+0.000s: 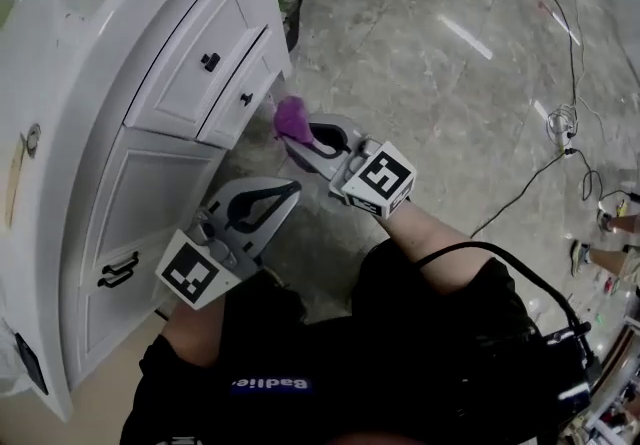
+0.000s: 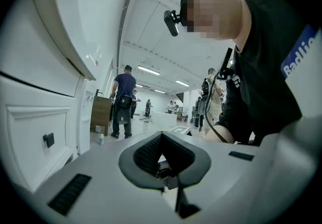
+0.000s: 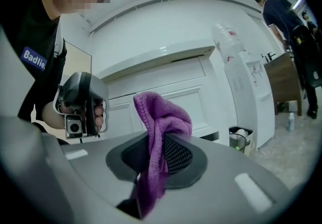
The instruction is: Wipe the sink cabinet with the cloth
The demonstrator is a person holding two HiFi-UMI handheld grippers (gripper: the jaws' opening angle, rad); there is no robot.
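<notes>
white panelled wooden sink cabinet [image 1: 190, 53] along the left of the head view, drawers and doors shut, small black knobs [image 1: 210, 61] on the drawer fronts. spread again as a broad white front across the right gripper view. untouched by either tool.

grey two-jaw left gripper [image 1: 285, 195] low, near the tall lower door [image 1: 140, 223] but apart from it. jaws clenched tip to tip on nothing.

grey two-jaw right gripper [image 1: 305, 138] higher, out in front of the drawers. clamped on the small purple microfibre cloth [image 1: 293, 119], bunched above the jaw tips with a tail hanging down between them. cloth in the air, short of the cabinet face.

judged as the approach step: cloth gripped, wiping not yet begun. next move calls for carrying the bunched end across to a drawer or door panel, then pressing so that fabric, not hard jaw tips, meets the paint. after that, sweeping along the panel and easing round the knobs. empty tool probably best kept out of the path.
</notes>
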